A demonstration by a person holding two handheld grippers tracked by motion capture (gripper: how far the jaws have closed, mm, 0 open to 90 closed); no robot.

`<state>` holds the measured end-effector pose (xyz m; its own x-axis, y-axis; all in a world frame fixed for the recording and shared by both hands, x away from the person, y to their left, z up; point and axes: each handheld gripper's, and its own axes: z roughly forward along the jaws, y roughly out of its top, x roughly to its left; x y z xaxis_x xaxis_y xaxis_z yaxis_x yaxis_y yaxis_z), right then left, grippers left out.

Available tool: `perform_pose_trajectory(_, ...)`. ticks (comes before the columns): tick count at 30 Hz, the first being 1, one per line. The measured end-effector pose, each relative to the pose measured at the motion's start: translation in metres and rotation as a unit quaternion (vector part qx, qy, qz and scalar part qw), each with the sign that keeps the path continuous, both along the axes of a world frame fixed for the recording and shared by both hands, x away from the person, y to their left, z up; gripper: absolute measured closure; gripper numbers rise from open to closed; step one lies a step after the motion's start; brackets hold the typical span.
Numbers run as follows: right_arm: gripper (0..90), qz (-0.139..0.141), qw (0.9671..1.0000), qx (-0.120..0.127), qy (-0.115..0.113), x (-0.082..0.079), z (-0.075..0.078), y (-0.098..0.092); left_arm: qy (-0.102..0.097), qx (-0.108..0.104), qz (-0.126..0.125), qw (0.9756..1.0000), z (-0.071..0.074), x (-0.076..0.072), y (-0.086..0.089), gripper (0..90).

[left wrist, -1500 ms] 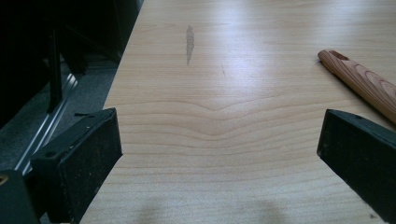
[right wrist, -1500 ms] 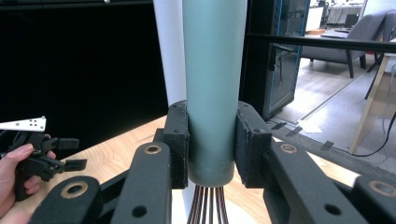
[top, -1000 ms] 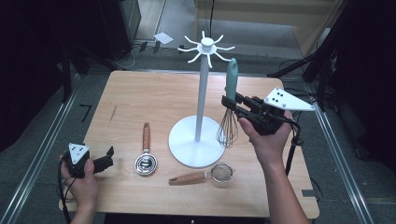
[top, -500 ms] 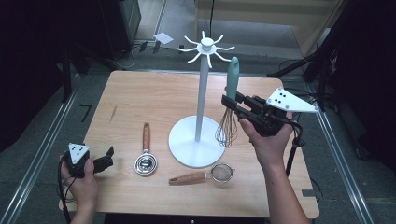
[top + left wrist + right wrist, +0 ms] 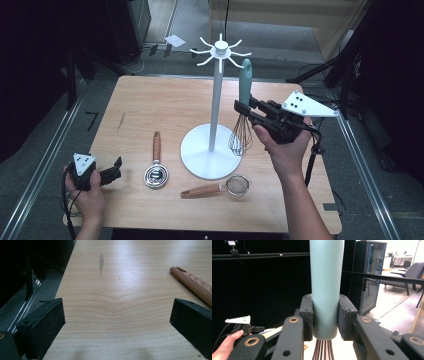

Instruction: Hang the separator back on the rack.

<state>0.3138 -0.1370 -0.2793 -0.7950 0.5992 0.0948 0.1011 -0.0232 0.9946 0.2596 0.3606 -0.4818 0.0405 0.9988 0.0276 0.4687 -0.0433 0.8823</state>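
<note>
The right claw [image 5: 243, 106] is seen at about 3 o'clock of the worktop, its pads pinched on the teal handle of a whisk [image 5: 244, 87]. In the right gripper view the handle [image 5: 326, 285] is clamped near its lower end between the two pads, with the wires fanning out just below. The whisk is held upright: its long axis runs vertically, handle tip toward the ceiling, wire head [image 5: 241, 136] pointing down, close above the round base of a white stand [image 5: 216, 105]. The stand is placed near the middle of the worktop, its hooked arms spread at the top.

The left claw [image 5: 118, 169] is held at about 8 o'clock, low over the wood, jaws spread wide with nothing between them; bare wood grain is shown between them in the left gripper view.

A round wire tool with a wooden handle [image 5: 156, 162] lies at 7 o'clock of the stand, a small strainer [image 5: 220, 187] at 6 o'clock.

The worktop [image 5: 150, 105] is of pale wood with a small dark mark at 10 o'clock. It is surrounded by grey floor, metal rails, cables and dark equipment.
</note>
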Motion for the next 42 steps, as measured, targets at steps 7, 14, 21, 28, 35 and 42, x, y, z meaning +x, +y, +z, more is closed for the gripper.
perform_pose_trajectory(7,71.2,0.004,0.9999,0.008,-0.011,-0.004,0.003,-0.001,0.000,-0.001,0.000,1.0000,0.000,0.000,0.000,0.0)
perform_pose_trajectory(14,71.2,0.019,0.9996,0.003,-0.019,-0.009,0.005,0.000,0.001,0.001,-0.001,1.0000,0.000,0.000,0.000,0.0)
perform_pose_trajectory(21,71.2,0.020,0.9998,-0.004,-0.006,-0.003,0.005,0.005,0.001,0.000,0.000,1.0000,0.000,0.000,0.000,0.0)
perform_pose_trajectory(28,71.2,0.017,0.9998,-0.012,-0.006,0.001,0.002,0.011,0.001,-0.001,0.000,1.0000,0.000,0.000,0.000,0.0)
perform_pose_trajectory(35,71.1,0.013,0.9999,-0.006,-0.008,0.002,-0.002,0.014,0.000,-0.001,0.000,1.0000,0.000,0.000,0.000,0.0)
perform_pose_trajectory(42,71.0,0.009,0.9999,-0.009,-0.011,0.004,-0.003,0.017,0.000,0.000,-0.001,1.0000,0.000,0.000,0.000,0.0)
